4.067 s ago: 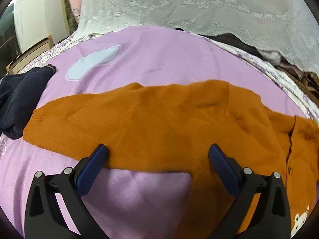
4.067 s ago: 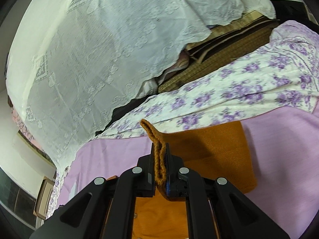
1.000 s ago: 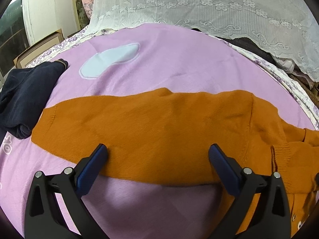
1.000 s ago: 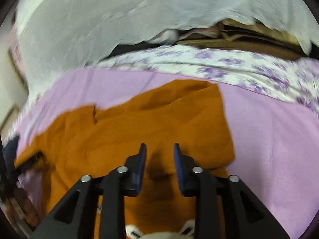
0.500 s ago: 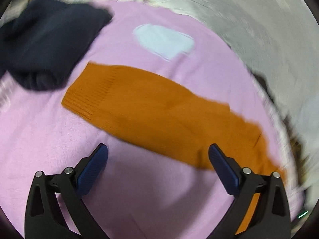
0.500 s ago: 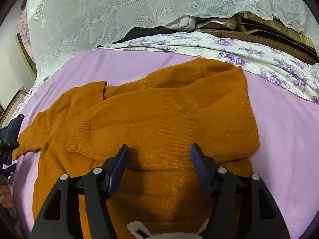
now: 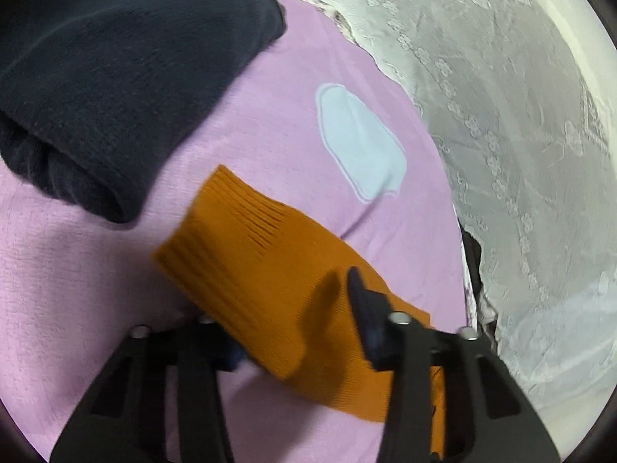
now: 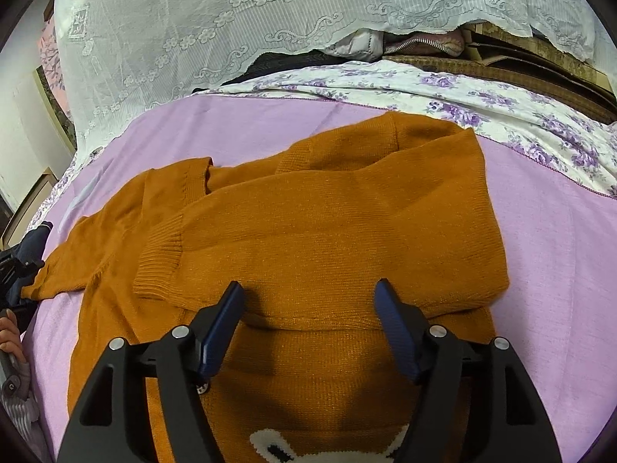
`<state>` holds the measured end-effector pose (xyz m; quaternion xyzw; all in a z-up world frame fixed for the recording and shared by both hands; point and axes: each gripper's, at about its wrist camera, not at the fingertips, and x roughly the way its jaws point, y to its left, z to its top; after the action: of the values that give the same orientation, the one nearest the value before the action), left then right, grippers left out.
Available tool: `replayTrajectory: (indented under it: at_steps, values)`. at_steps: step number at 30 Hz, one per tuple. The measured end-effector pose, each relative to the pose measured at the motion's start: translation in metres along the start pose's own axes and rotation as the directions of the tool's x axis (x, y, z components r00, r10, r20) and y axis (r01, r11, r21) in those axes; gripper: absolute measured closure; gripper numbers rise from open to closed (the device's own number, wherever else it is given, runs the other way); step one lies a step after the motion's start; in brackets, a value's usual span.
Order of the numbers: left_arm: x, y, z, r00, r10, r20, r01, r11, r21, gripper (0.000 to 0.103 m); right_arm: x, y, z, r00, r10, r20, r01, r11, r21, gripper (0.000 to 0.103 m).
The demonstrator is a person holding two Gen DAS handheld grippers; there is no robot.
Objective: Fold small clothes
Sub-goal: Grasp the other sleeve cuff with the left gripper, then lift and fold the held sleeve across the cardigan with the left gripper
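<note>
While the orange sweater [image 8: 308, 239] lies spread on the purple blanket [image 8: 559, 239] of the bed, its one sleeve is folded across the chest, cuff toward nine o'clock. The right gripper [image 8: 308, 320] hovers just over the folded sleeve with its fingers [image 8: 225, 316] spread wide, holding nothing. At the sweater's hem edge, six o'clock in the right wrist view, a white animal face [image 8: 327, 443] shows. In the left wrist view, the left gripper [image 7: 293, 328] straddles the other sleeve's ribbed cuff [image 7: 231, 223]; its fingers stand apart, one partly hidden under the knit, and I cannot tell whether they pinch it. A navy garment [image 7: 108, 77] sits at ten o'clock, near the cuff. White lace cloth [image 7: 520, 135] drapes at three o'clock.
</note>
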<state>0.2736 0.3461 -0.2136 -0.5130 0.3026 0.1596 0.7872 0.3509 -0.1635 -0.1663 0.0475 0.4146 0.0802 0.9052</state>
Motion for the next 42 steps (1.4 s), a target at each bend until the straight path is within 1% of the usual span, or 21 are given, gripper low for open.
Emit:
replayTrajectory:
  at_steps: [1, 2, 4, 5, 9, 11, 13, 14, 17, 18, 21, 24, 26, 28, 30, 32, 33, 34, 37, 38, 42]
  values:
    - [0.000, 0.002, 0.000, 1.000, 0.006, -0.001, -0.006, 1.000, -0.004, 0.085, 0.000, 0.000, 0.000, 1.000, 0.000, 0.001, 0.000, 1.000, 0.000, 0.032]
    - [0.001, 0.003, 0.000, 1.000, 0.013, -0.003, -0.013, 1.000, -0.006, 0.091, 0.000, 0.000, 0.000, 1.000, 0.000, 0.001, 0.000, 1.000, 0.000, 0.031]
    - [0.004, 0.003, 0.002, 1.000, 0.012, -0.004, -0.012, 1.000, -0.001, 0.098, 0.000, 0.000, 0.000, 1.000, -0.002, 0.001, 0.002, 1.000, -0.002, 0.031]
    - [0.002, 0.004, 0.003, 1.000, 0.013, 0.002, -0.013, 1.000, 0.007, 0.099, 0.000, 0.000, 0.000, 1.000, -0.002, 0.001, 0.002, 1.000, -0.003, 0.031]
    - [-0.012, -0.013, -0.003, 0.996, 0.045, 0.071, -0.052, 0.993, 0.110, 0.099, -0.013, 0.002, 0.002, 0.999, -0.006, 0.040, 0.005, 1.000, 0.022, 0.034]
    - [-0.020, -0.027, -0.008, 0.991, 0.064, 0.121, -0.085, 0.981, 0.176, 0.099, -0.019, 0.011, 0.004, 0.997, 0.061, 0.047, -0.062, 0.998, 0.029, 0.034]
    - [-0.027, -0.036, -0.013, 0.985, 0.073, 0.157, -0.107, 0.970, 0.220, 0.099, -0.017, 0.025, 0.003, 0.997, 0.077, 0.031, -0.076, 0.997, -0.012, 0.034]
    - [-0.029, -0.039, -0.015, 0.982, 0.077, 0.171, -0.117, 0.965, 0.237, 0.099, -0.012, 0.035, 0.000, 0.998, 0.063, 0.017, -0.062, 0.996, -0.058, 0.034]
    - [-0.034, -0.044, -0.019, 0.979, 0.071, 0.190, -0.120, 0.957, 0.264, 0.099, 0.006, 0.046, -0.006, 0.999, 0.015, -0.045, -0.021, 0.992, -0.121, 0.033]
    - [-0.035, -0.045, -0.020, 0.979, 0.068, 0.191, -0.119, 0.956, 0.269, 0.099, 0.008, 0.048, -0.006, 0.999, 0.007, -0.047, -0.013, 0.991, -0.134, 0.033]
    - [-0.036, -0.051, -0.023, 0.978, 0.063, 0.198, -0.120, 0.950, 0.290, 0.099, 0.002, 0.044, -0.004, 0.999, 0.028, -0.035, -0.032, 0.993, -0.109, 0.033]
    - [-0.040, -0.058, -0.028, 0.976, 0.053, 0.212, -0.121, 0.939, 0.322, 0.099, -0.013, 0.032, 0.003, 0.998, 0.061, -0.013, -0.061, 0.997, -0.057, 0.034]
    - [-0.043, -0.066, -0.033, 0.974, 0.045, 0.221, -0.124, 0.927, 0.355, 0.099, -0.025, 0.022, 0.007, 0.996, 0.087, 0.008, -0.087, 0.996, -0.022, 0.034]
    - [-0.048, -0.077, -0.042, 0.970, 0.034, 0.239, -0.132, 0.904, 0.407, 0.099, -0.036, 0.007, 0.011, 0.996, 0.090, 0.028, -0.090, 0.996, 0.010, 0.034]
    - [-0.050, -0.086, -0.051, 0.966, 0.030, 0.257, -0.146, 0.883, 0.447, 0.099, -0.043, -0.008, 0.010, 0.998, 0.056, 0.040, -0.057, 0.998, 0.022, 0.033]
    - [-0.053, -0.098, -0.062, 0.961, 0.020, 0.275, -0.159, 0.855, 0.494, 0.099, -0.047, -0.023, 0.007, 0.999, 0.016, 0.049, -0.018, 0.999, 0.032, 0.034]
    - [-0.054, -0.103, -0.068, 0.959, 0.017, 0.282, -0.166, 0.843, 0.512, 0.099, -0.049, -0.034, 0.006, 0.999, -0.004, 0.051, 0.001, 0.999, 0.051, 0.034]
    - [-0.055, -0.107, -0.072, 0.958, 0.016, 0.287, -0.171, 0.833, 0.526, 0.099, -0.049, -0.044, 0.006, 0.999, -0.006, 0.050, 0.002, 0.997, 0.082, 0.034]
    - [-0.057, -0.120, -0.084, 0.956, 0.011, 0.293, -0.183, 0.804, 0.566, 0.100, -0.051, -0.062, 0.007, 0.998, 0.021, 0.051, -0.028, 0.988, 0.153, 0.033]
    - [-0.059, -0.126, -0.090, 0.954, 0.008, 0.300, -0.189, 0.791, 0.582, 0.100, -0.053, -0.064, 0.008, 0.998, 0.031, 0.057, -0.040, 0.987, 0.158, 0.034]
    - [-0.064, -0.144, -0.104, 0.952, -0.013, 0.306, -0.189, 0.761, 0.621, 0.100, -0.056, -0.064, 0.010, 0.996, 0.062, 0.066, -0.071, 0.985, 0.155, 0.034]
